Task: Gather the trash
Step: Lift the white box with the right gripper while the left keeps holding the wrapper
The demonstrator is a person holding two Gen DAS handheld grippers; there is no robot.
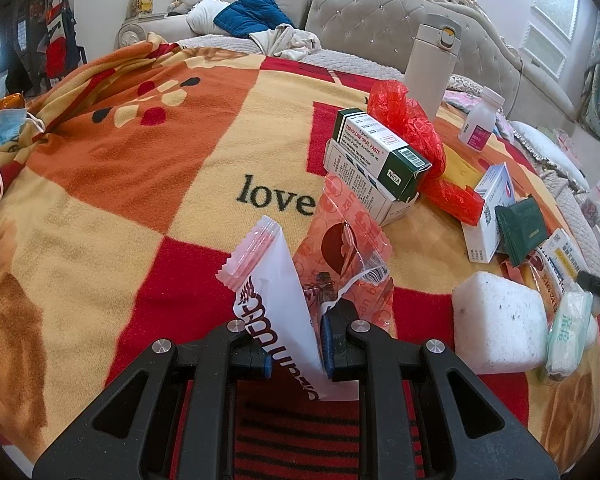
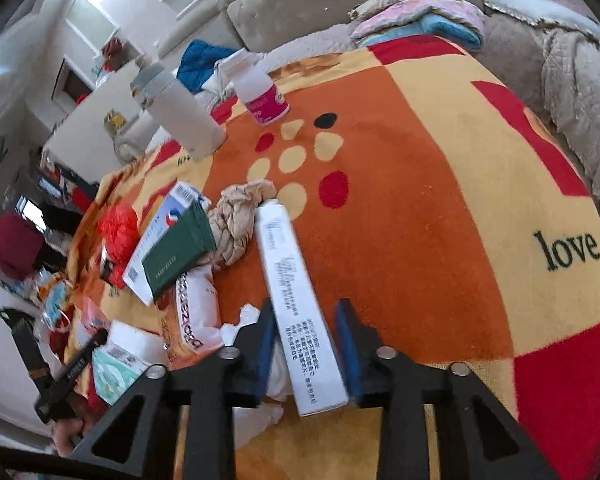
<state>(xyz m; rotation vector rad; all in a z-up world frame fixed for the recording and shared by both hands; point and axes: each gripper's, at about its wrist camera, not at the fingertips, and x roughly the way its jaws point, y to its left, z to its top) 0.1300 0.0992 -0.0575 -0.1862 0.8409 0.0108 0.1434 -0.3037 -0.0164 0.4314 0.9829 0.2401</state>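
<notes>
Our left tongs [image 1: 296, 344] clench a white wrapper [image 1: 268, 280]; our right tongs [image 2: 306, 344] straddle a long white box [image 2: 292, 296], apparently gripping it off-centre; it may pivot free.

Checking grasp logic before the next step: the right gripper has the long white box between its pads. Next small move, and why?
Probably lift the right gripper slightly, straight up. Its pads look closed on the white box, whose far end lies on the blanket beside a crumpled cloth. A short lift should clear both before it is carried off.
</notes>
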